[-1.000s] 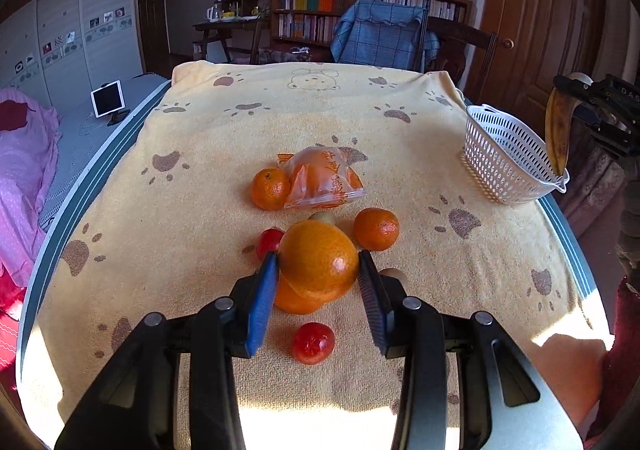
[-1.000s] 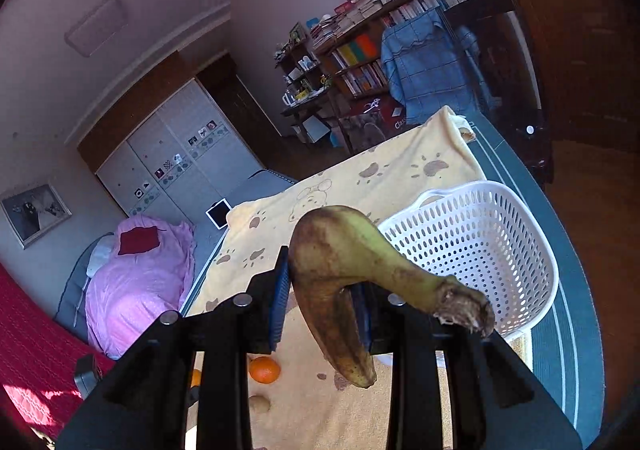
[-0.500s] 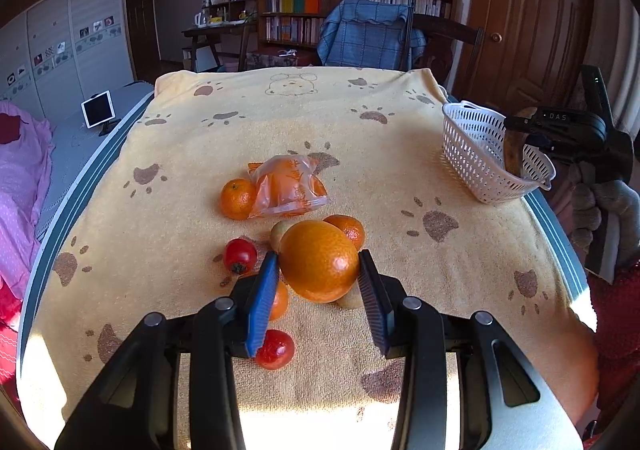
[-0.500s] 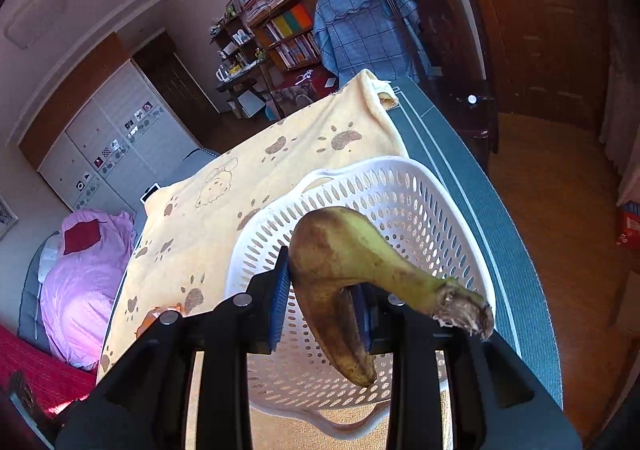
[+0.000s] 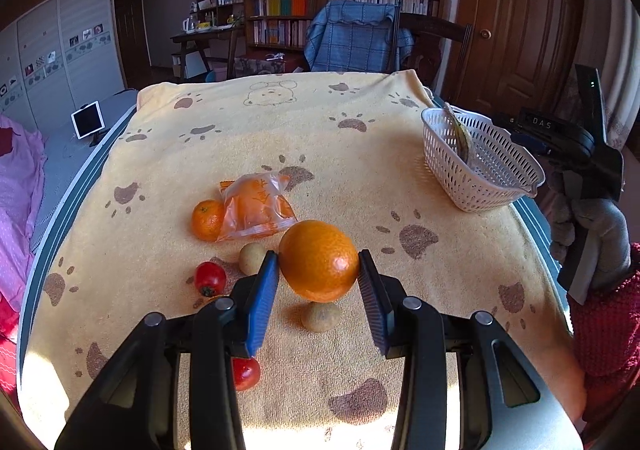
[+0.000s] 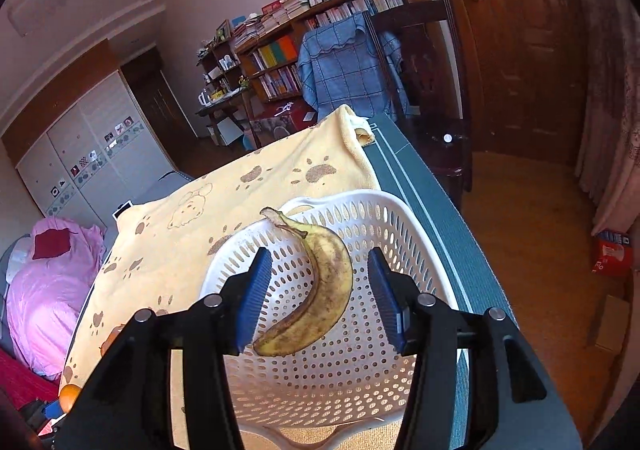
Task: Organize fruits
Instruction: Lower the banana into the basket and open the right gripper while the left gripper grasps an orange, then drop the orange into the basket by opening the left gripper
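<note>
The white basket (image 6: 352, 390) sits at the table's edge with the banana (image 6: 320, 282) lying inside, free of the right gripper (image 6: 320, 290), whose jaws are opening around it. The left gripper (image 5: 318, 294) clamps a large orange (image 5: 319, 260) above the towel (image 5: 280, 137). Dropped in carelessly, the orange could bruise the banana or tip the light basket.

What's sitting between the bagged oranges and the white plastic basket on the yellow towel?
Nothing: in the left wrist view, only bare paw-print yellow towel separates the clear bag of oranges from the white perforated plastic basket.
</note>
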Action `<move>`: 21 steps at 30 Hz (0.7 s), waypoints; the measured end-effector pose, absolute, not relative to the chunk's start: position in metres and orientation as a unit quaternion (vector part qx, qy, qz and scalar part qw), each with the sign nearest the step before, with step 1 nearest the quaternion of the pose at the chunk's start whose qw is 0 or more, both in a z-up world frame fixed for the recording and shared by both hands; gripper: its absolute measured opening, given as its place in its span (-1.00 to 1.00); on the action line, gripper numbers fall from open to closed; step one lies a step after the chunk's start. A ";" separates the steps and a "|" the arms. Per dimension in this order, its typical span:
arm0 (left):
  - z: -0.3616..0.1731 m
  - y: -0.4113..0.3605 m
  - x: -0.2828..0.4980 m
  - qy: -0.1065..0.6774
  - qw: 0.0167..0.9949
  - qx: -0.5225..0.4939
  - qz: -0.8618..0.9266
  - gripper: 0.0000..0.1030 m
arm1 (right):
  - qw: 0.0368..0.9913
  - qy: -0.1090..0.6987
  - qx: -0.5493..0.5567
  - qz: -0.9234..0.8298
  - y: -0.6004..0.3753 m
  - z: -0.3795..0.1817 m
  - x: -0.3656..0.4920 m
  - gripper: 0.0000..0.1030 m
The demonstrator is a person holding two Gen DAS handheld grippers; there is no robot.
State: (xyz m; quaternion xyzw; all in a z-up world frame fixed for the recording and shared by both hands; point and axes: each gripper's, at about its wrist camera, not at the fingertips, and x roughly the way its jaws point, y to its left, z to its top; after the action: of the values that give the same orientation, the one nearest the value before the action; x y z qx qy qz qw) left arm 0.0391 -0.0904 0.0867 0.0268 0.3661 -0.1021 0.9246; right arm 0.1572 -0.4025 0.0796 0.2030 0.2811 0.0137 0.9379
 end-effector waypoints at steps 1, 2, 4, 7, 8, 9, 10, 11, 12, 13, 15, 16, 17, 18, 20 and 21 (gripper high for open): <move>0.087 -0.094 0.041 0.366 0.924 0.028 -0.105 -0.21 | 0.939 0.276 0.206 0.008 -0.404 0.080 0.154 0.00; 0.088 -0.098 0.043 0.366 0.924 0.028 -0.109 -0.21 | 0.940 0.270 0.208 -0.001 -0.405 0.079 0.152 0.00; 0.092 -0.107 0.049 0.367 0.922 0.026 -0.120 -0.21 | 0.944 0.252 0.210 -0.025 -0.408 0.082 0.146 0.16; 0.099 -0.124 0.060 0.362 0.921 0.025 -0.141 -0.21 | 0.950 0.224 0.207 -0.064 -0.411 0.084 0.136 0.29; 0.101 -0.132 0.064 0.359 0.921 0.026 -0.148 -0.21 | 0.952 0.216 0.202 -0.076 -0.411 0.084 0.133 0.29; 0.103 -0.139 0.068 0.358 0.920 0.026 -0.156 -0.21 | 0.954 0.208 0.195 -0.092 -0.411 0.084 0.130 0.29; 0.104 -0.148 0.072 0.356 0.919 0.027 -0.166 -0.21 | 0.955 0.200 0.189 -0.106 -0.411 0.083 0.128 0.29; 0.105 -0.157 0.076 0.354 0.918 0.028 -0.176 -0.21 | 0.956 0.195 0.185 -0.117 -0.412 0.082 0.126 0.30; 0.106 -0.167 0.079 0.352 0.917 0.030 -0.184 -0.21 | 0.956 0.193 0.183 -0.123 -0.413 0.080 0.127 0.30; 0.106 -0.177 0.083 0.352 0.916 0.032 -0.193 -0.21 | 0.956 0.191 0.182 -0.130 -0.414 0.079 0.126 0.31; 0.105 -0.195 0.091 0.352 0.911 0.033 -0.211 -0.21 | 0.955 0.189 0.184 -0.136 -0.416 0.077 0.126 0.31; 0.104 -0.204 0.096 0.355 0.909 0.033 -0.218 -0.21 | 0.955 0.188 0.184 -0.138 -0.417 0.076 0.126 0.31; 0.103 -0.212 0.100 0.357 0.906 0.033 -0.223 -0.21 | 0.955 0.186 0.183 -0.140 -0.417 0.075 0.126 0.32; 0.102 -0.220 0.104 0.358 0.904 0.034 -0.230 -0.21 | 0.955 0.184 0.183 -0.142 -0.418 0.075 0.126 0.33; 0.099 -0.233 0.110 0.357 0.902 0.038 -0.240 -0.21 | 0.955 0.180 0.184 -0.145 -0.421 0.074 0.125 0.45; 0.098 -0.239 0.113 0.358 0.901 0.041 -0.242 -0.21 | 0.955 0.177 0.185 -0.149 -0.422 0.074 0.125 0.46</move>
State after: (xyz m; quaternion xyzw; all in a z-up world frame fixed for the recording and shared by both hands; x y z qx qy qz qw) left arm 0.1126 -0.2389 0.0983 0.0414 0.3578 -0.2416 0.9010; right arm 0.1245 -0.4223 0.0741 0.1848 0.1773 -0.1486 0.9552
